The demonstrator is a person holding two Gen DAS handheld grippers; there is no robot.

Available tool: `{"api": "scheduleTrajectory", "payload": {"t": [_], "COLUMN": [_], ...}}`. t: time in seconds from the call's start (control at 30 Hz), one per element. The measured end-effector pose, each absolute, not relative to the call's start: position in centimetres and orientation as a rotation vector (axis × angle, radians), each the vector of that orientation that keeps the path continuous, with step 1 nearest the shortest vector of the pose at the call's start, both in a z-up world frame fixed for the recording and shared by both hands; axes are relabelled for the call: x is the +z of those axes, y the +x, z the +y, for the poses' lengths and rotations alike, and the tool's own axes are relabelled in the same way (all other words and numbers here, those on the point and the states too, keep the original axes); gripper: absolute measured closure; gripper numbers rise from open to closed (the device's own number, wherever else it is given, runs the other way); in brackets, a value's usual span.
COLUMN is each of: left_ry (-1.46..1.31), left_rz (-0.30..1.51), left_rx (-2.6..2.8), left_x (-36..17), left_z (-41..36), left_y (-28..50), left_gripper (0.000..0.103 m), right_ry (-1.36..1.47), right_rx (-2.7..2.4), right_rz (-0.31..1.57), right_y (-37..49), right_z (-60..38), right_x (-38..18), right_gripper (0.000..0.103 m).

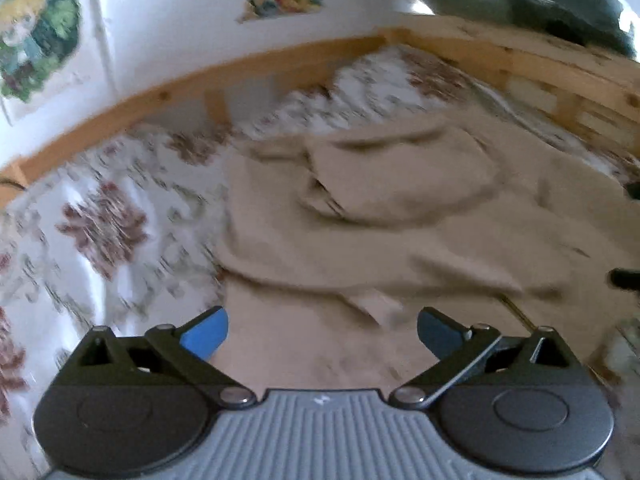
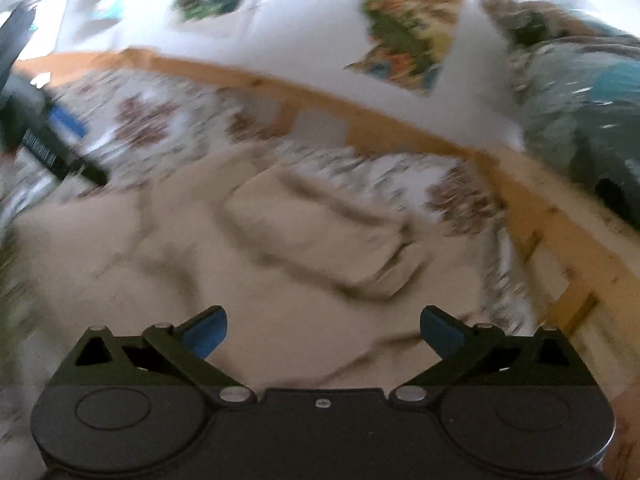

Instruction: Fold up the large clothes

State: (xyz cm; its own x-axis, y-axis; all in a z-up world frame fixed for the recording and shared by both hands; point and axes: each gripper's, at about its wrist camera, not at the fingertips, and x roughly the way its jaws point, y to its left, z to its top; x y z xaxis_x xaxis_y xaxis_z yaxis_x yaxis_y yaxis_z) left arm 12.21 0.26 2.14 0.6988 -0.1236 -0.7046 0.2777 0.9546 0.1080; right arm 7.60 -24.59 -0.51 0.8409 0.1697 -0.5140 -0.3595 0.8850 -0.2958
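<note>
A large beige garment point(image 1: 380, 208) lies spread and rumpled on a floral bedsheet point(image 1: 100, 220), with a hood-like folded part point(image 1: 400, 176) near its middle. My left gripper point(image 1: 322, 334) is open and empty, just above the garment's near edge. In the right wrist view the same garment point(image 2: 200, 260) fills the middle, its hood part point(image 2: 320, 232) ahead. My right gripper point(image 2: 323, 334) is open and empty above the cloth. The left gripper also shows at the left edge of the right wrist view point(image 2: 52, 136). Both views are motion-blurred.
A wooden bed frame point(image 1: 240, 68) runs along the white wall, which carries colourful pictures point(image 1: 40, 28). Dark bedding or clothes point(image 2: 580, 112) are heaped at the right end. The frame's slatted end point(image 2: 560, 240) bounds the right side.
</note>
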Motion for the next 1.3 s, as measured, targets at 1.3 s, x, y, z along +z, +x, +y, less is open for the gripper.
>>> {"api": "scheduleTrajectory", "payload": {"t": [1.3], "left_ry": [0.472], "left_rz": [0.834], "left_rx": [-0.277], "left_x": [-5.9], "left_z": [-4.3], "left_y": [11.0], "left_gripper": [0.018], "right_ry": [-0.364], "right_rx": [0.277], "right_rz": [0.439], "right_y": [5.7], "right_z": [-20.7], "right_x": [-4.4], "right_gripper": [0.024]}}
